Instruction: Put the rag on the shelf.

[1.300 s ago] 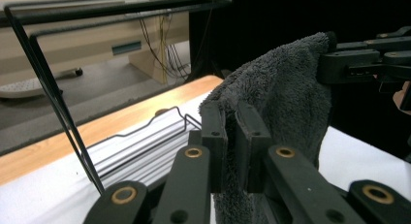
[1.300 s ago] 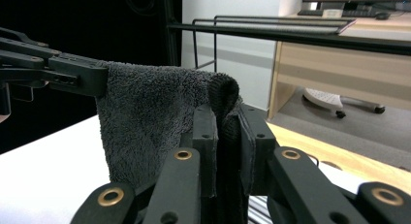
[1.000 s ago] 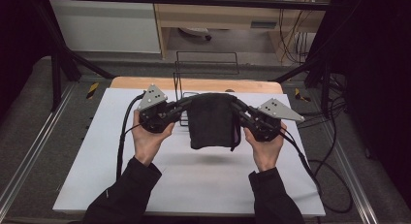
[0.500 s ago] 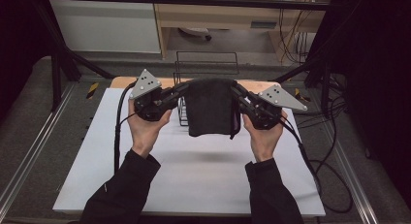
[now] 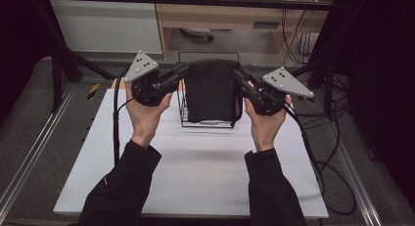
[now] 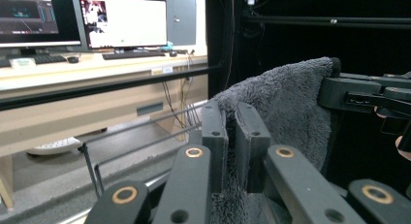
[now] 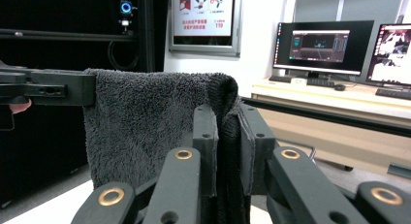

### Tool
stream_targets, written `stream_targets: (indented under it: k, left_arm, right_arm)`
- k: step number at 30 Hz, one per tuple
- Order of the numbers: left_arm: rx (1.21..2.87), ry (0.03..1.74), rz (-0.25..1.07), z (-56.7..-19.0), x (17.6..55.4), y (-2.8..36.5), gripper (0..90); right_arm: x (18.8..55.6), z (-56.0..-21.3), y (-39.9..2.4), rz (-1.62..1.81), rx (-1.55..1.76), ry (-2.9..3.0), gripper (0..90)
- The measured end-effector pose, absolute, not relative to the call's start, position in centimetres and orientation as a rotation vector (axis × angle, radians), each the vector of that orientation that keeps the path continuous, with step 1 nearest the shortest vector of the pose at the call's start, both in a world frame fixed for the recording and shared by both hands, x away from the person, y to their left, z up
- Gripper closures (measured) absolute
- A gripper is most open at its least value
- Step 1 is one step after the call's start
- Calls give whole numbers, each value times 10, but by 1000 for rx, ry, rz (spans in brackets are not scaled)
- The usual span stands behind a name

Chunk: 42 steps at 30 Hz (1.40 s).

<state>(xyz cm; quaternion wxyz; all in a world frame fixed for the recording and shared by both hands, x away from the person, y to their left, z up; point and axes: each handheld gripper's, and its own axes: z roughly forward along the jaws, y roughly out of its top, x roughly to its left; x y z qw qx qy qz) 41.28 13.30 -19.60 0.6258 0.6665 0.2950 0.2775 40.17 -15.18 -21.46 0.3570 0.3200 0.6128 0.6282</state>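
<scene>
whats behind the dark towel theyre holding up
A black wire rack stands on the white table right behind the dark towel. Its left side, top bar and base show; the towel covers its middle and whatever it may hold.

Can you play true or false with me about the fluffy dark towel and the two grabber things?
1. Both grabbers pinch the towel. True: the left gripper and the right gripper each clamp a top corner.
2. The towel lies flat on the table. False: it hangs in the air above the white table.
3. A wire rack stands behind the towel. True.
4. The towel is bright yellow. False: it is dark grey.
5. One hand is empty. False: each hand holds a gripper.
</scene>
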Motion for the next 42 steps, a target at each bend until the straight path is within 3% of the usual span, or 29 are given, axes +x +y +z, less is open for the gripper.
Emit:
stream_targets:
  k: [42]
  left_arm:
    - [1436,668,725,-113,453,135,836]
  right_arm:
    - [453,-135,-142,1656,783,1452,798]
